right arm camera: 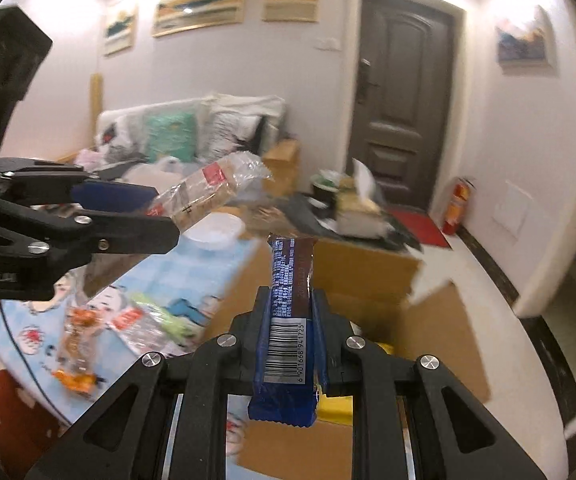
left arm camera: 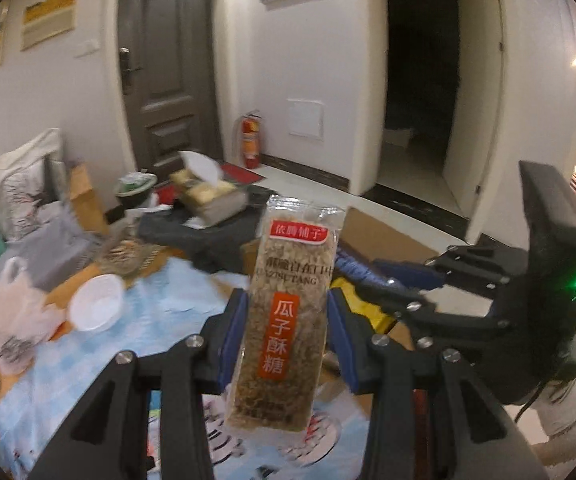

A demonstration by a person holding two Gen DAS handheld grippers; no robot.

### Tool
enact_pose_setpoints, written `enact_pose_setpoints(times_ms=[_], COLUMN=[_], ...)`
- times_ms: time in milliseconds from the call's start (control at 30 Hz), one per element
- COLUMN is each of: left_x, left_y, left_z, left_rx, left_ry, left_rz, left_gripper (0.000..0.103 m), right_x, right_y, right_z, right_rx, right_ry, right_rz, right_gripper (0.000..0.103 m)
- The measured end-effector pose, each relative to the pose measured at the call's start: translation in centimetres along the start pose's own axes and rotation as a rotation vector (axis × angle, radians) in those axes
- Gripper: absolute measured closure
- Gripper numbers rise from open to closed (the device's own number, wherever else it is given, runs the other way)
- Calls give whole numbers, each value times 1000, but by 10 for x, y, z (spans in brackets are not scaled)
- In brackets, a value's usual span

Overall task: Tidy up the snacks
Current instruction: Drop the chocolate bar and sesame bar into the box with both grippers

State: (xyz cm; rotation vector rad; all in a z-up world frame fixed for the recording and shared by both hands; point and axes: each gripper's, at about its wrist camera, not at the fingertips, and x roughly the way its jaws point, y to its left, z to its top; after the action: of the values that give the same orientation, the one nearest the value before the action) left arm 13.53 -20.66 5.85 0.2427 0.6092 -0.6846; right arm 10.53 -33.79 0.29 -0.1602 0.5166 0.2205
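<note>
Left gripper (left arm camera: 286, 332): blue pads pinch a clear-wrapped sunflower-seed brittle bar (left arm camera: 290, 312) at mid-length, the bar standing upright between the fingers and held in the air above the patterned blue tablecloth (left arm camera: 156, 312). Right gripper (right arm camera: 288, 332): pads pressed against the sides of a dark blue wrapped snack bar (right arm camera: 288, 320), barcode side facing the camera, its upper end projecting past the fingertips. Beneath and ahead of the right gripper lies an open cardboard box (right arm camera: 368, 268) beside the table, with something yellow inside; it is judged to be the likely destination. Loose packets (right arm camera: 108, 328) rest on the cloth, with a white bowl (left arm camera: 96, 302) farther back.

Both tools are loaded and close together, so the step in hand appears to be carrying to the box. Good practice: lower one bar at a time, keep the two grippers from crossing, bring each bar low inside the box walls before parting the fingers, and lay bars flat and parallel. Slick wrappers may slip.
</note>
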Motion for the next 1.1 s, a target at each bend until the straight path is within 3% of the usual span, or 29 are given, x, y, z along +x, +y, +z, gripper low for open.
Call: enact_pose_setpoints(times_ms=[200, 533, 667, 833, 1100], left_x=[64, 139, 147, 142, 120], left_y=[-23, -28, -27, -21, -12], left_z=[21, 20, 17, 18, 17], left_rx=[4, 12, 0, -6, -28], left_ry=[96, 254, 273, 252, 217], left_rz=[-56, -47, -49, -31, -32], left_gripper=[65, 65, 65, 47, 45], right_x=[25, 60, 72, 77, 66], right_y=[-54, -87, -92, -91, -87], right_z=[-18, -31, -33, -35, -35], right_rx=[66, 85, 88, 89, 95], right_ry=[67, 135, 160, 174, 165], right_rz=[-29, -24, -26, -16, -13], right_gripper=[89, 89, 88, 84, 77])
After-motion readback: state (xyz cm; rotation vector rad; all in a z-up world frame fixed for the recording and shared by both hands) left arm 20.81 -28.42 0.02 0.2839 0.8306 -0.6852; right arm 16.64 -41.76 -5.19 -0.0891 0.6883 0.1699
